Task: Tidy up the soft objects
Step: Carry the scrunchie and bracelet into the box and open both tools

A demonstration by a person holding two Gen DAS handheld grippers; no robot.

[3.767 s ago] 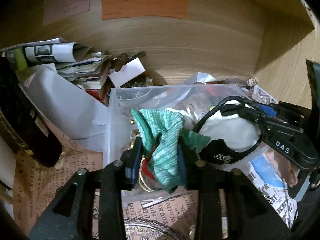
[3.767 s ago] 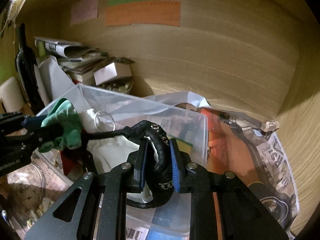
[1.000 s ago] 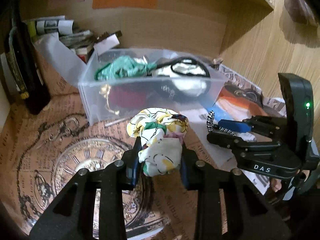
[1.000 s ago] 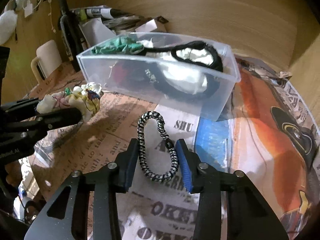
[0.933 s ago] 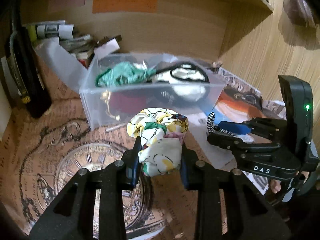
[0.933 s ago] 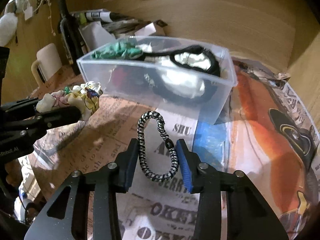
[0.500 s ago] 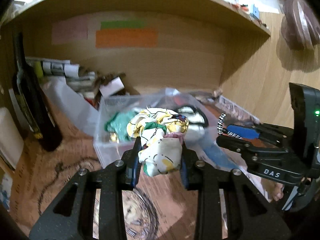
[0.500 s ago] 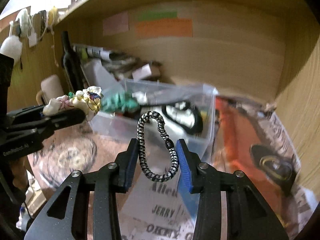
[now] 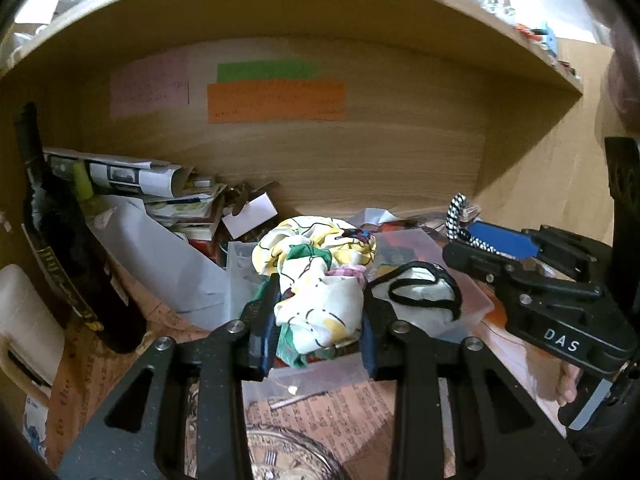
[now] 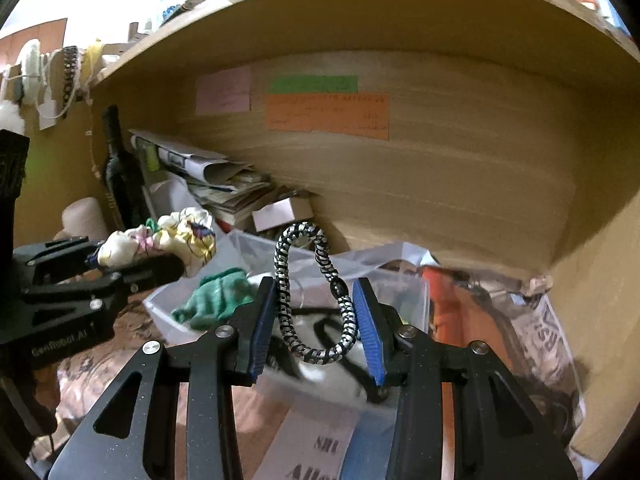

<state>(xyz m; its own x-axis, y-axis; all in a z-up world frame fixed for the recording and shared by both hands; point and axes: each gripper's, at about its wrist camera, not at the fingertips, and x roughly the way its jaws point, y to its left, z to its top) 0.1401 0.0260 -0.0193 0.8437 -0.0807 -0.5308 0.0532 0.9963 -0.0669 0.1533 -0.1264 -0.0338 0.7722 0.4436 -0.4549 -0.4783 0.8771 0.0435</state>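
Note:
My left gripper [image 9: 318, 316] is shut on a floral scrunchie [image 9: 316, 280], yellow, white and green, held above the near end of a clear plastic bin [image 9: 472, 292]. It also shows in the right wrist view [image 10: 176, 240]. My right gripper [image 10: 316, 320] is shut on a black-and-white braided hair band [image 10: 316, 300], held over the bin [image 10: 408, 292]; the band's tip shows in the left wrist view [image 9: 456, 216]. In the bin lie a green cloth [image 10: 212, 296], a white cloth and a black looped band [image 9: 424, 292].
A dark wine bottle [image 9: 64, 248] stands at the left. Rolled newspapers and books [image 9: 160, 196] pile against the wooden back wall [image 9: 360, 160], under a shelf. A white sheet [image 9: 168, 264] leans by the bin. Printed newspaper [image 10: 548, 344] covers the surface.
Both grippers have risen from the table and moved forward to above the bin, each still holding its item. The bin now lies just beneath the fingertips.

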